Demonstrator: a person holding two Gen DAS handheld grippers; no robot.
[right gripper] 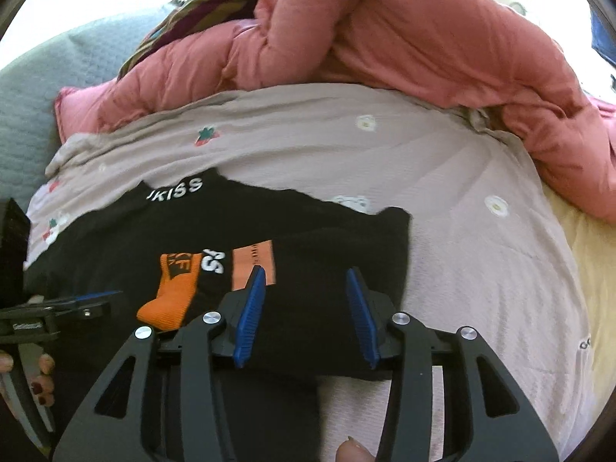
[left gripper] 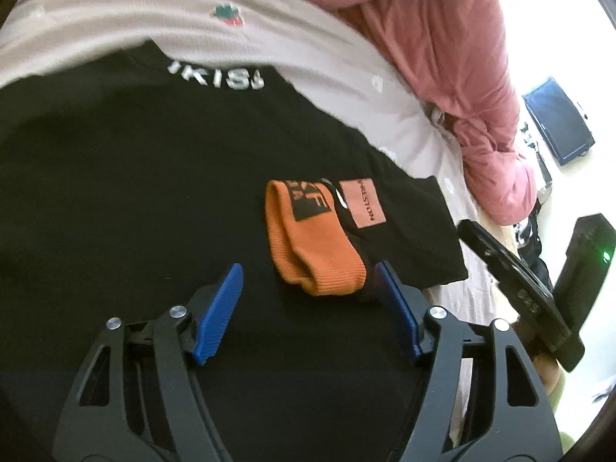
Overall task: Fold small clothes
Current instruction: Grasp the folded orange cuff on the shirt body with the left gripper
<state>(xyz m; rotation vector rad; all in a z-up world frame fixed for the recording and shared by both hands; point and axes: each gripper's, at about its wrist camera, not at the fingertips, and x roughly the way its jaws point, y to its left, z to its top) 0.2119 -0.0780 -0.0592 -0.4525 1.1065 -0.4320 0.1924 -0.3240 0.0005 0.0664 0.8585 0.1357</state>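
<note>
A black garment lies spread flat on a pale mauve bedsheet printed with small flowers. Its near edge is cut off by the frame in both wrist views, so its full outline is hard to make out. White lettering sits at its far edge, blurred in the left view. On top of it lies an orange and black sock, folded over, with its ribbed orange cuff towards the camera and its long axis running away from it (the black half almost vanishes against the garment).

The left gripper hovers with its blue jaws apart, straddling the sock's cuff without pressing it. The right gripper also stands apart over the garment's right edge, nothing held. A rumpled pink quilt lies beyond. A fingertip shows at the bottom edge.
</note>
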